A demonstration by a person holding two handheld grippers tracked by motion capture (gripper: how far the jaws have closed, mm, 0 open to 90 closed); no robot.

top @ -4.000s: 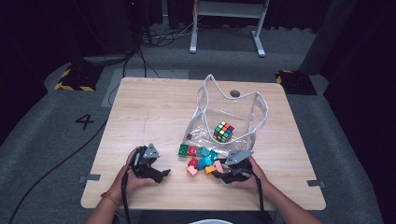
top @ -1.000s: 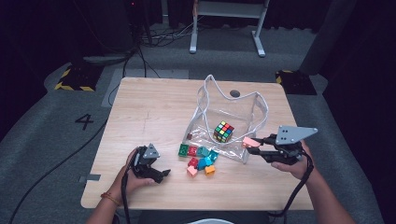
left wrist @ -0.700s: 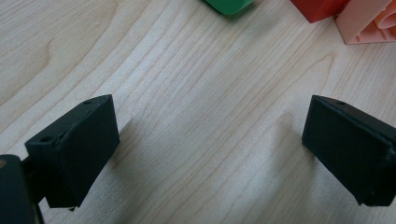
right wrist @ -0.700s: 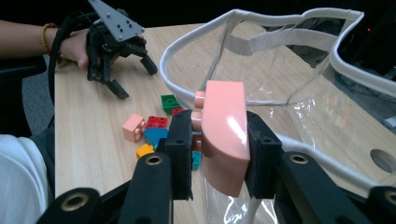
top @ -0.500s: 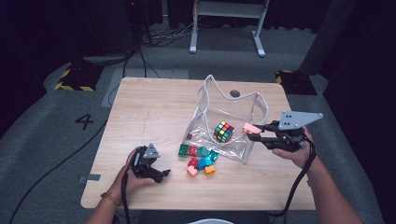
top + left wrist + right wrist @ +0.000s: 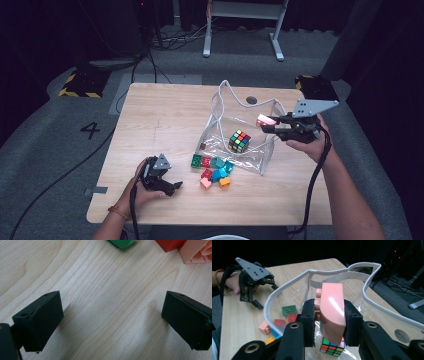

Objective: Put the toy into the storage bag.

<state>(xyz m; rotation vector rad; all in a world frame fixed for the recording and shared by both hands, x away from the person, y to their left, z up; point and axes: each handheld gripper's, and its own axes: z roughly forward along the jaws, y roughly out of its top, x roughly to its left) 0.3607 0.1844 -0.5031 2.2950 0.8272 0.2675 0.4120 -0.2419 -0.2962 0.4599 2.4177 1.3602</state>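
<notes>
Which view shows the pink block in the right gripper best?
Right gripper view: the pink block is close up, clamped between the right gripper's pads above the clear bag. In the high view it is a small pink speck.

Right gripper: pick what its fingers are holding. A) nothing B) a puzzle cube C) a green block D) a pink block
D: in the right gripper view the right gripper has its fingers pressed on both sides of a pink block, held above the open top of the clear bag, while the puzzle cube lies inside the bag below.
</notes>
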